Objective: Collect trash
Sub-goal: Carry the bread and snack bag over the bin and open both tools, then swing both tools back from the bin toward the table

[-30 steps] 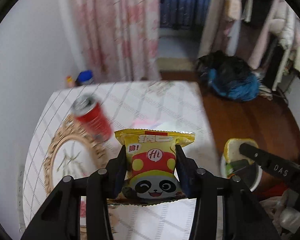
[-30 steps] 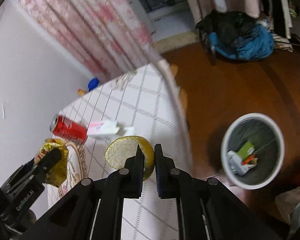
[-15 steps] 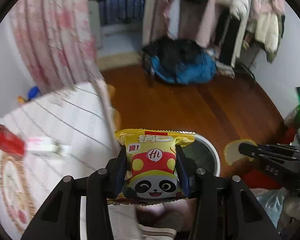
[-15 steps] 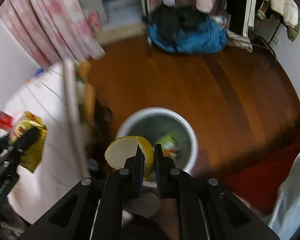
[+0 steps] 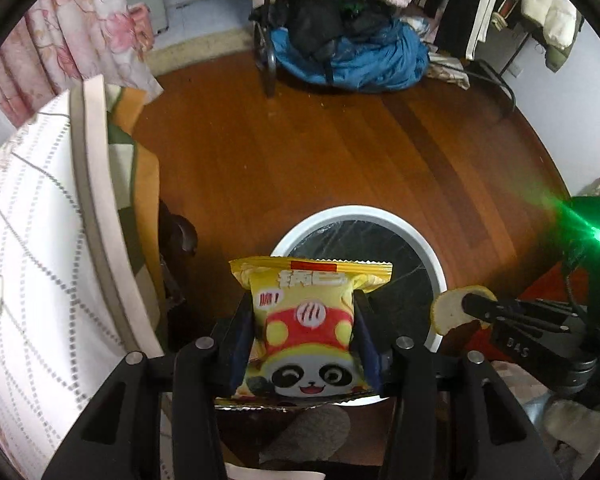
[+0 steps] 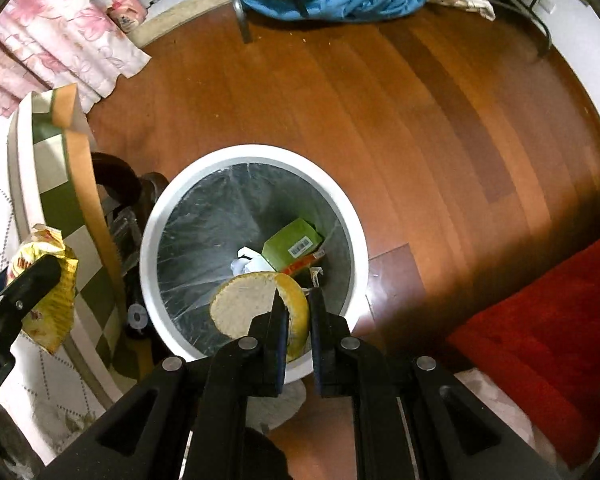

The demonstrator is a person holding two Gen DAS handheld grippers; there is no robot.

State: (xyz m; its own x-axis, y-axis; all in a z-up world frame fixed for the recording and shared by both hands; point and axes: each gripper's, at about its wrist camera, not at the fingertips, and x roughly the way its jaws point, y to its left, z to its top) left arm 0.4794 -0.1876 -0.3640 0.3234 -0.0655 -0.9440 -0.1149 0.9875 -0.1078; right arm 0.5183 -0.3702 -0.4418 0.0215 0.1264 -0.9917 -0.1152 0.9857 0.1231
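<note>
Both loads over or near the trash bin point(image 6: 156, 240) on the wood floor.

Right gripper point(image 6: 298, 300) clamped on the fruit peel point(image 6: 244, 308), at 6 o'clock of the bin mouth, partly over the near rim. Left gripper point(image 5: 304, 332) clamped on the yellow snack packet point(image 5: 306, 328), near rim of bin point(image 5: 432, 256) just behind it.

Risks:
- Peel released this close to the rim: could clip the edge and land on the floor.
- Packet is light and wide: might flutter wide or hang up on a pad.
- Grippers close at 3 o'clock in left view: possible collision.
</note>
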